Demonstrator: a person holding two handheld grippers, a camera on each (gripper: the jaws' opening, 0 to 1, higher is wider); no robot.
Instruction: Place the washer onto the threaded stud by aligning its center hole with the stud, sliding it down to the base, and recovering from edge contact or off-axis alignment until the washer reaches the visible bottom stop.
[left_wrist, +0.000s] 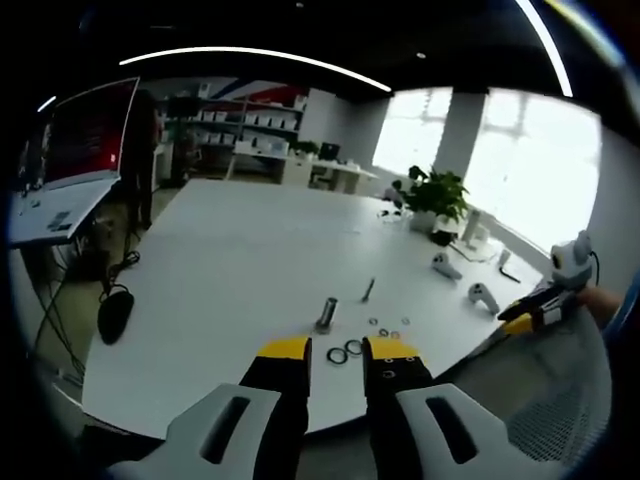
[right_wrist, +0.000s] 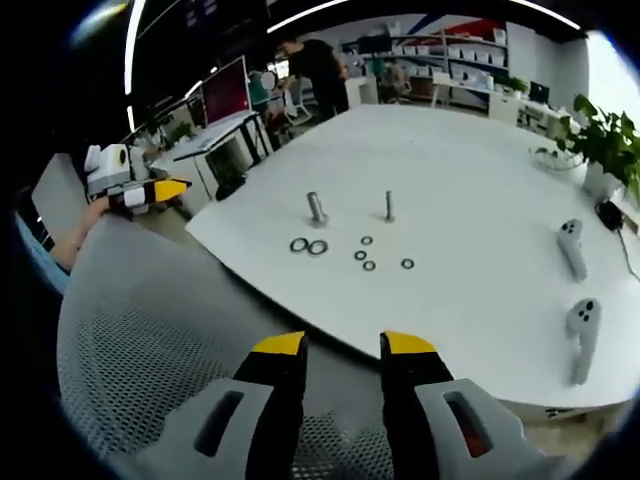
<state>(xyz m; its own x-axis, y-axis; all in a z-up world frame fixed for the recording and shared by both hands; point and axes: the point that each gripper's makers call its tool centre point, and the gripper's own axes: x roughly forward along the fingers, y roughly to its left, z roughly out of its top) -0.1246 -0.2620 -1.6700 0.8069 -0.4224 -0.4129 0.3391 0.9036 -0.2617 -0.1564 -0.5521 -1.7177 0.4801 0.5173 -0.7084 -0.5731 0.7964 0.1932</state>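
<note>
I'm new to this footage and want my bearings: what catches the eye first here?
A big white table carries two upright studs, a thick one and a thin one, with loose washers scattered in front. The right gripper hangs open over a grey mesh chair back, short of the table's edge. Two white controllers lie to the right.

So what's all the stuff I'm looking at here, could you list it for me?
Table: one, white, large, in front of both tools.
Studs: two, metal, upright near the table's front edge; a thick one and a thin one.
Large washers: two, dark rings, lying beside the thick stud.
Small washers: four, lying loose near the thin stud.
Handheld controllers: two, grey, lying on the table's right side.
Potted plant: one, green, at the table's far edge.
Monitor: one, red screen, on a desk to the left.
Mesh chair: one, grey, below the table edge.
Left tool: yellow tips, black jaws, open.
Right tool: the same, open.
</note>
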